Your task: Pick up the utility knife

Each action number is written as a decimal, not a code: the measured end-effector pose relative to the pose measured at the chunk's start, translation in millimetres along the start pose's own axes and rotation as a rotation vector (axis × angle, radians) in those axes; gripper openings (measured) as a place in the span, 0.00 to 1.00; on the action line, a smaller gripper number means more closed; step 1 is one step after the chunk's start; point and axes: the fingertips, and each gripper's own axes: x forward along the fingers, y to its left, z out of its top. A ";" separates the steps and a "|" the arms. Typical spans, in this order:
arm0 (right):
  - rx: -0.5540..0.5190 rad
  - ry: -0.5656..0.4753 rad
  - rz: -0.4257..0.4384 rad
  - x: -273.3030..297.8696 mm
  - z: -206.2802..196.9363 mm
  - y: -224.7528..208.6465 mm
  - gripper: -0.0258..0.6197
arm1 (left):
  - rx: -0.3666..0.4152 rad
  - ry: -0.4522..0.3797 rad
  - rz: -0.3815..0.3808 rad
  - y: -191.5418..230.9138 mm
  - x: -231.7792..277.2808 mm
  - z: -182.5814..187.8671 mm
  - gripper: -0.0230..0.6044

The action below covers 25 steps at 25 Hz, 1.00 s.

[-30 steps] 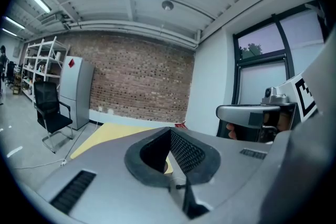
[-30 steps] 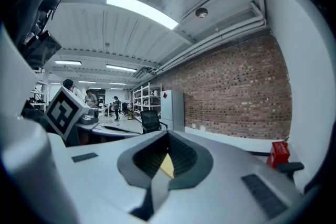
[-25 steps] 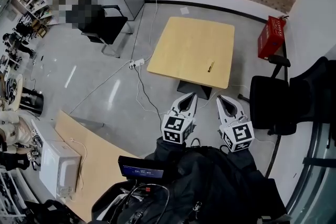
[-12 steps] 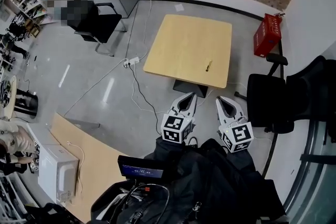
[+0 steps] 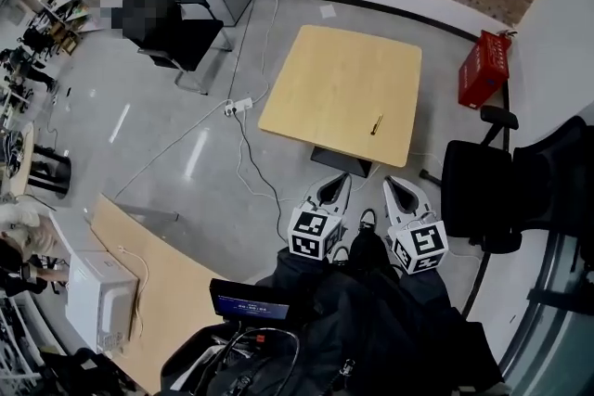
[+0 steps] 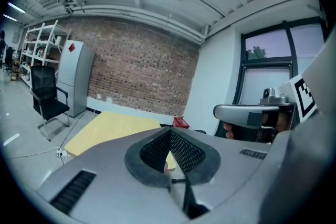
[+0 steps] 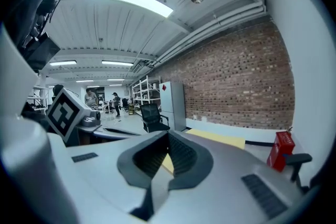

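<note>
Approach step: left gripper (image 5: 341, 178) and right gripper (image 5: 395, 182), pressed together and empty (near the body), are well apart from the utility knife (image 5: 376, 124) on the table (image 5: 325, 79); next, step in, spread 1.

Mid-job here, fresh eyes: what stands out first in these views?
A square wooden table stands alone on the grey floor, the small utility knife lying near its right front corner. The left gripper and right gripper are both shut and empty, pointing at the table from short of it. A red box sits by the wall at right.
</note>
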 end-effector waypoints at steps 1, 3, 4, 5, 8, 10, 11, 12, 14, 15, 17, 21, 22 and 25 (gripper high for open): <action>0.000 0.000 0.012 6.4 1.2 -0.5 0.05 | -0.003 0.001 0.013 6.5 2.2 2.1 0.04; -0.005 -0.001 0.031 18.0 4.7 -5.2 0.05 | -0.005 -0.002 0.033 17.2 10.5 9.0 0.04; -0.008 -0.002 0.037 23.0 7.1 -9.5 0.05 | -0.002 -0.005 0.040 20.9 16.4 13.5 0.04; -0.010 -0.003 0.040 27.6 9.4 -15.2 0.05 | 0.002 -0.008 0.043 23.5 23.2 18.2 0.04; -0.004 0.000 0.030 38.0 14.2 -38.2 0.05 | 0.014 -0.003 0.034 24.4 46.2 29.3 0.04; 0.004 0.004 0.018 44.1 16.5 -56.7 0.05 | 0.021 0.004 0.023 23.1 63.6 34.9 0.04; 0.007 0.006 0.013 47.4 17.4 -65.7 0.05 | 0.025 0.008 0.019 23.0 72.6 37.6 0.04; 0.010 0.008 0.010 50.6 18.2 -74.1 0.05 | 0.027 0.013 0.016 23.0 81.5 39.9 0.04; 0.017 0.014 0.008 56.0 18.5 -89.5 0.05 | 0.028 0.025 0.010 22.5 99.1 42.5 0.04; 0.021 0.018 0.007 58.4 17.8 -96.9 0.05 | 0.027 0.032 0.007 21.9 107.4 42.8 0.04; 0.033 0.027 0.006 62.9 14.4 -111.0 0.05 | 0.025 0.050 0.001 20.0 122.5 40.9 0.04; 0.059 0.041 0.011 73.7 6.6 -134.6 0.05 | 0.031 0.094 -0.004 19.0 147.6 32.4 0.04; 0.067 0.044 0.015 76.8 4.9 -139.7 0.05 | 0.033 0.107 -0.004 19.7 153.3 30.1 0.04; 0.092 0.052 0.025 85.6 -1.9 -152.7 0.05 | 0.041 0.147 0.001 24.0 167.6 23.2 0.04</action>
